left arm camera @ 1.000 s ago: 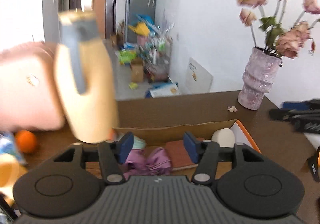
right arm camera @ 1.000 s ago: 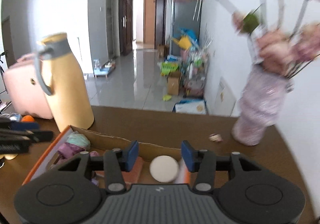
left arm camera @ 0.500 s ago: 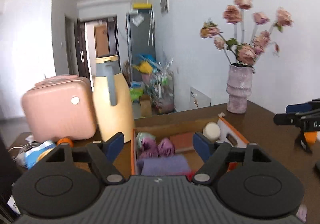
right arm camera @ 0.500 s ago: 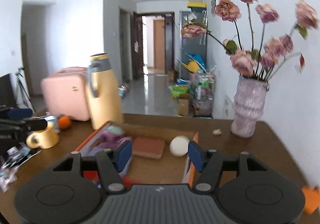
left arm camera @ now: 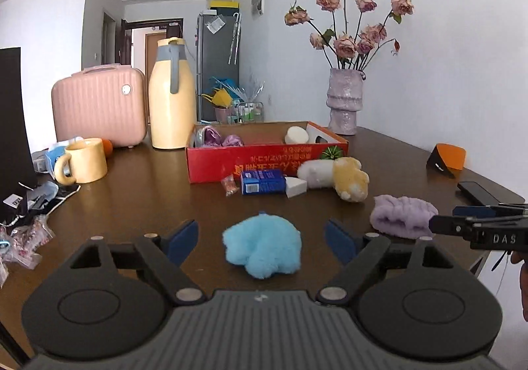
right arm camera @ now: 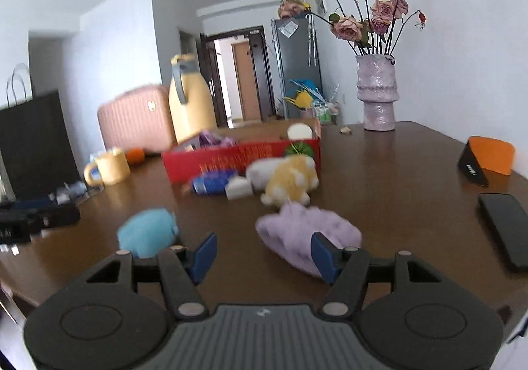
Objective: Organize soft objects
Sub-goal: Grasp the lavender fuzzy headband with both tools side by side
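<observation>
A fluffy blue plush (left arm camera: 262, 246) lies on the brown table between the fingers of my left gripper (left arm camera: 260, 234). Its jaws are opening and the pads stand clear of the plush. My right gripper (right arm camera: 264, 254) is open; a purple fuzzy headband (right arm camera: 307, 234) lies just ahead, partly behind its right finger, untouched. The blue plush (right arm camera: 145, 234) sits to its left. A yellow-and-white plush (left arm camera: 333, 173) rests against the red cardboard box (left arm camera: 264, 159), which holds purple cloth and a white round piece.
A blue packet (left arm camera: 262, 182) and a white wedge (left arm camera: 295, 187) lie before the box. A yellow mug (left arm camera: 84, 160), thermos (left arm camera: 170, 96) and pink case (left arm camera: 99, 109) stand at the left. A vase (left arm camera: 345, 106), orange stand (left arm camera: 447, 157) and phone (right arm camera: 508, 228) are at the right.
Both grippers have pulled back from over the box toward the near side of the table and dropped lower. Both jaws stand wider. The blue plush and purple headband have come into view.
</observation>
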The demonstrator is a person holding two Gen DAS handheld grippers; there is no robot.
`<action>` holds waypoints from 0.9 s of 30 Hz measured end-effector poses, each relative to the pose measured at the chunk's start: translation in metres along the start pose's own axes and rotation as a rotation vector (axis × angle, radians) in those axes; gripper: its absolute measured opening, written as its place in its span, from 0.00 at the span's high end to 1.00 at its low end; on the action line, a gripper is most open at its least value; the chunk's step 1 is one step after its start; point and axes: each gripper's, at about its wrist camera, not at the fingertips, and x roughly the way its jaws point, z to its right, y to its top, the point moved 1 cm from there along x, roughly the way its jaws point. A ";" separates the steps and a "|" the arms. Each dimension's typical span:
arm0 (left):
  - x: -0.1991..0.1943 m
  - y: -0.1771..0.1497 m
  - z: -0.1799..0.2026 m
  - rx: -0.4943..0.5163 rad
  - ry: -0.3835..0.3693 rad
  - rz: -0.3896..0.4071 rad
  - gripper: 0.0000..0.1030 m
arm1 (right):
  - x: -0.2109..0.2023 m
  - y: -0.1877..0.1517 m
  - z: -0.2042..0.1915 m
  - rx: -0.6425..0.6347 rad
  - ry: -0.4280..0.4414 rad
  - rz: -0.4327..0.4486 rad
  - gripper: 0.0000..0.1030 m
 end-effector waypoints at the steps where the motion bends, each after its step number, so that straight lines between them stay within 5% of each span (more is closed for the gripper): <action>1: 0.001 -0.001 0.000 -0.003 -0.001 -0.002 0.17 | 0.000 -0.001 0.002 0.001 -0.011 -0.003 0.40; 15: 0.055 0.010 0.044 0.008 -0.138 -0.069 0.18 | 0.027 -0.004 0.049 0.179 -0.077 -0.022 0.40; 18: 0.087 0.019 0.066 -0.015 -0.234 -0.100 0.23 | 0.045 -0.003 0.062 0.224 -0.066 -0.044 0.41; 27: 0.186 0.019 0.104 -0.122 -0.367 -0.276 0.31 | 0.097 0.009 0.093 0.280 0.016 -0.098 0.56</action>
